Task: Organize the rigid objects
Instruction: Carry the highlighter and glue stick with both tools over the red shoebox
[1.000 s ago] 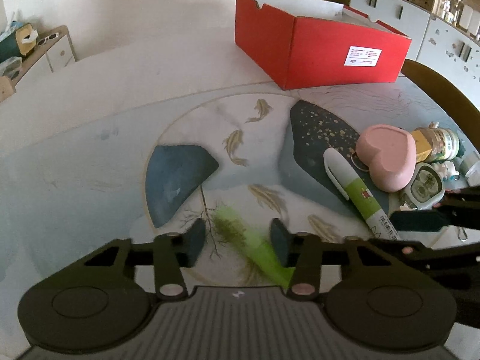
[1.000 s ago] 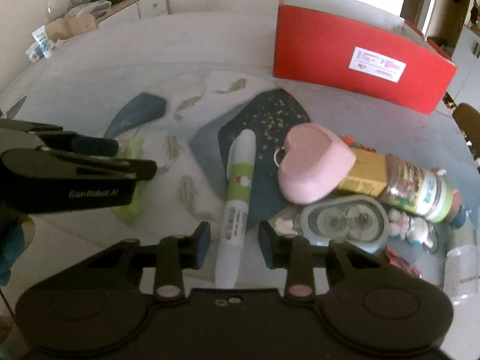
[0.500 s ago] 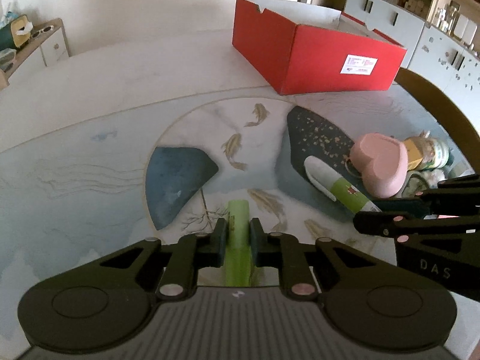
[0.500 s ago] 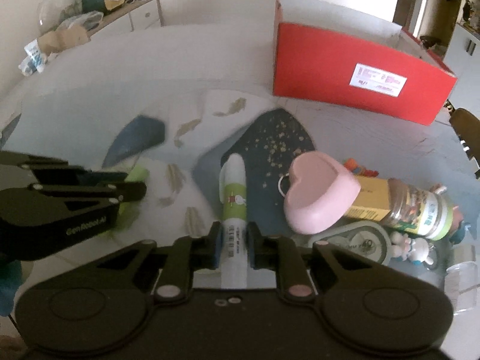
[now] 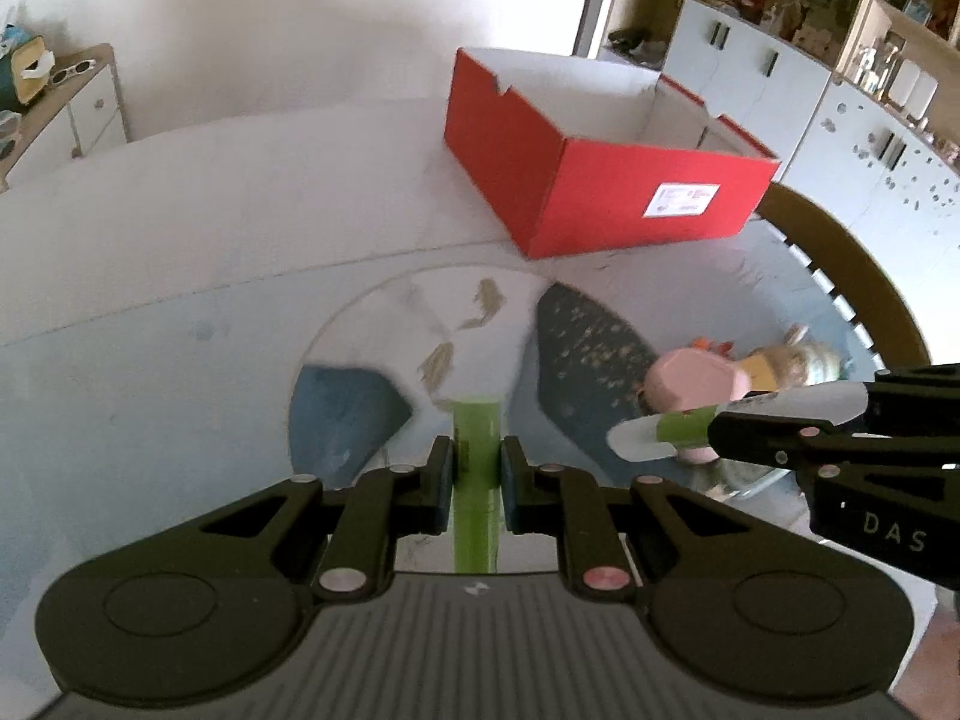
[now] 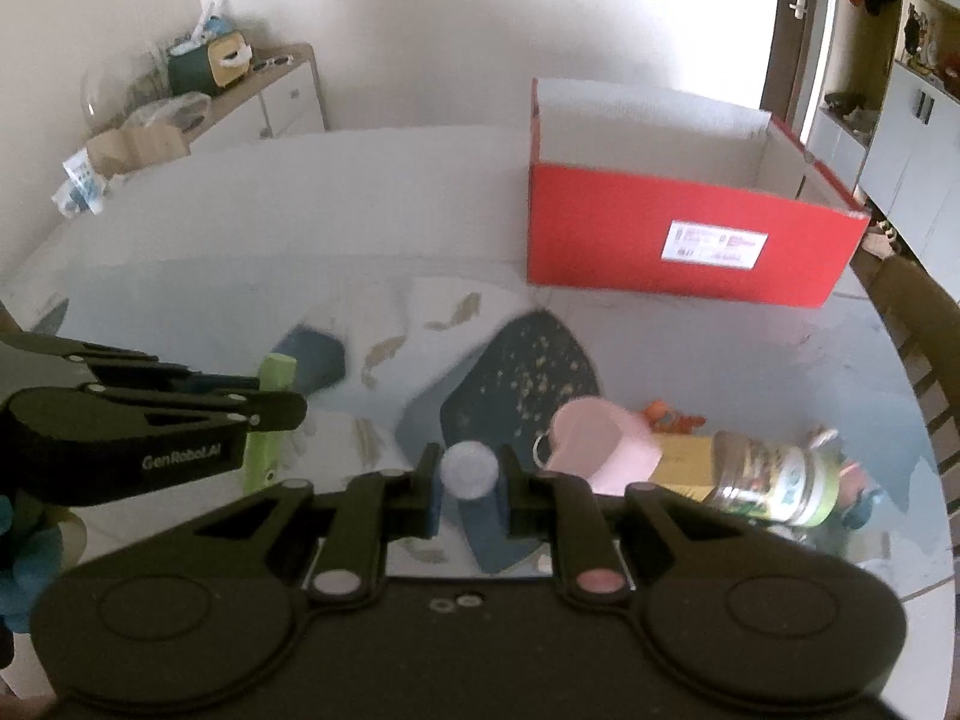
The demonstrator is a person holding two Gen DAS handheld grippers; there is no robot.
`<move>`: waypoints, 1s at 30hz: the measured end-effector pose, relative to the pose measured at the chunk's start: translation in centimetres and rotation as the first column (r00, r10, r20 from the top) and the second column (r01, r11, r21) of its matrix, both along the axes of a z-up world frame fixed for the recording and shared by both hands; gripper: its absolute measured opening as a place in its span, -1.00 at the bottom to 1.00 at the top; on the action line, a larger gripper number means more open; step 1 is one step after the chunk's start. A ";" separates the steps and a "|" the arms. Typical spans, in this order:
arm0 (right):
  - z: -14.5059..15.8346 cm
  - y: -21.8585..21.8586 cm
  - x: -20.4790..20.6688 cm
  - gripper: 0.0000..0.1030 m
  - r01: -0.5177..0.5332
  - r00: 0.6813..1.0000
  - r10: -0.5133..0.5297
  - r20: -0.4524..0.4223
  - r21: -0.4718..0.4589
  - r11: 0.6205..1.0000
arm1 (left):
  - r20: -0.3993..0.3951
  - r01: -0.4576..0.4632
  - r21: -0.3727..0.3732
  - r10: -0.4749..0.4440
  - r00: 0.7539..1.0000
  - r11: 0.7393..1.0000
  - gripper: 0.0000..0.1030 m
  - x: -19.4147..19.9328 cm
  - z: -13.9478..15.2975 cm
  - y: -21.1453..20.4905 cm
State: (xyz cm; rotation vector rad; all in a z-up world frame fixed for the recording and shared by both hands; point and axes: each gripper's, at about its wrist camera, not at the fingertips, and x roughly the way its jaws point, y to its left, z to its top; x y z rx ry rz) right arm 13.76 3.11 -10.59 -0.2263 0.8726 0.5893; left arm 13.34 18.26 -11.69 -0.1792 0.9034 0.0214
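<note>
My left gripper (image 5: 474, 471) is shut on a green stick-shaped object (image 5: 475, 438) and holds it above the table, pointing forward. It also shows in the right wrist view (image 6: 267, 414). My right gripper (image 6: 468, 480) is shut on a white and green marker pen (image 6: 469, 471), seen end-on; in the left wrist view the pen (image 5: 678, 429) lies level in its fingers. An open red shoebox (image 5: 606, 162) stands at the far side of the table, also in the right wrist view (image 6: 690, 240).
A pink heart-shaped box (image 6: 603, 444), a jar (image 6: 774, 477) lying on its side and small toys lie on the table's right part. A wooden chair back (image 5: 852, 276) curves along the right edge. A sideboard (image 6: 264, 96) stands against the far wall.
Both grippers closed on their objects, the left on the green stick and the right on the marker pen, and lifted them off the table.
</note>
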 end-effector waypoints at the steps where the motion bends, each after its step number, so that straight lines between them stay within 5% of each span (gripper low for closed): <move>1: 0.4 -0.1 0.1 -0.69 -0.003 1.000 0.003 0.008 0.005 1.000 | 0.002 0.004 -0.005 -0.004 1.000 1.000 -0.69 0.2 0.5 -0.1; 14: 6.0 -2.4 4.3 -0.69 -0.009 0.991 0.002 0.132 0.054 0.998 | 0.067 0.067 0.024 -0.069 0.995 0.997 -0.69 5.0 6.3 -1.8; 30: 9.5 -5.1 13.9 -0.69 0.061 0.964 -0.082 0.253 0.089 0.994 | 0.072 0.117 0.126 -0.127 0.989 0.985 -0.69 15.9 10.4 -3.7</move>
